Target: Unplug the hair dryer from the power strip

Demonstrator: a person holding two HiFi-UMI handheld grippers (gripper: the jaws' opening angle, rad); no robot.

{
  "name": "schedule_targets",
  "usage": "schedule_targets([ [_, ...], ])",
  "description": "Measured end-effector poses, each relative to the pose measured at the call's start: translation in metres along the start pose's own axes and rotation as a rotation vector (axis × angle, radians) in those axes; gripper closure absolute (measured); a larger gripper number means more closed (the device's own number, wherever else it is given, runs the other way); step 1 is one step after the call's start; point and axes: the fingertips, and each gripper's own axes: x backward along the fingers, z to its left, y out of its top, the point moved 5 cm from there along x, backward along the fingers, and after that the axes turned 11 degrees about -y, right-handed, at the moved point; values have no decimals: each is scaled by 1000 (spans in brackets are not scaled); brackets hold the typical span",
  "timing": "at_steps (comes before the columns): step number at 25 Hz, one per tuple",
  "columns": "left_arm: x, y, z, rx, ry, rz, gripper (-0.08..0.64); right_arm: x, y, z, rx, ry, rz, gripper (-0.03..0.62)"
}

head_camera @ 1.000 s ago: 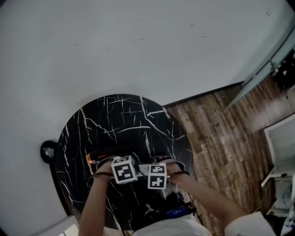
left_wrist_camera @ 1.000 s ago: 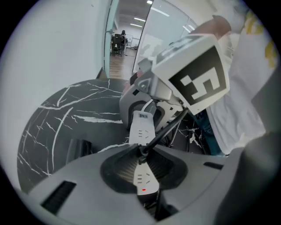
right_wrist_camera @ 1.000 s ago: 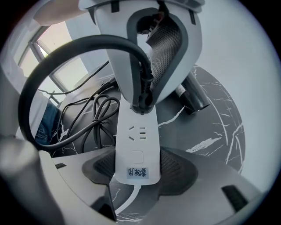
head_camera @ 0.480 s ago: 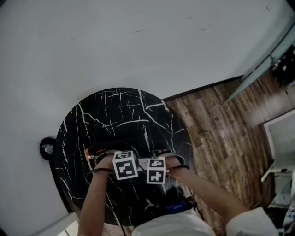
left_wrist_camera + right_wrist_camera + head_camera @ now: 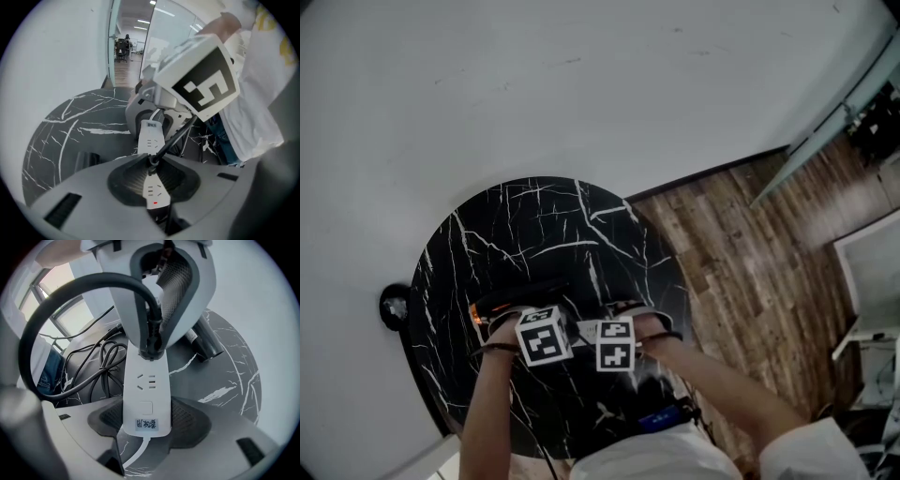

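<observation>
Left gripper (image 5: pixel 152 174): your jaws are closed narrow on the black plug (image 5: pixel 151 348), which sits in the power strip (image 5: pixel 145 390);
Right gripper (image 5: pixel 146 420): your jaws stand wide, pads pressing the power strip's labelled end;
Power strip: lying flat on the marble table (image 5: pixel 225 376)

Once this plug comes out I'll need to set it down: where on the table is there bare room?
The table is bare marble over its far half, from the hair dryer back to the wall, and on its right side toward the wooden floor. The near edge is crowded: power strip, plug and looped cables.
</observation>
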Motion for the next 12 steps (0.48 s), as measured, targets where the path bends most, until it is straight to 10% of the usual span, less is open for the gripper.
schedule_targets([
  [4, 6, 8, 5, -22, -54, -39, 506, -1, 1, 0, -16, 1, 6, 325],
  [9, -3, 0, -10, -44, 95, 21, 509, -1, 1, 1, -3, -3, 8, 325],
  [12, 2, 0, 0, 23, 1, 0, 509, -1, 1, 0, -5, -6, 3, 325],
])
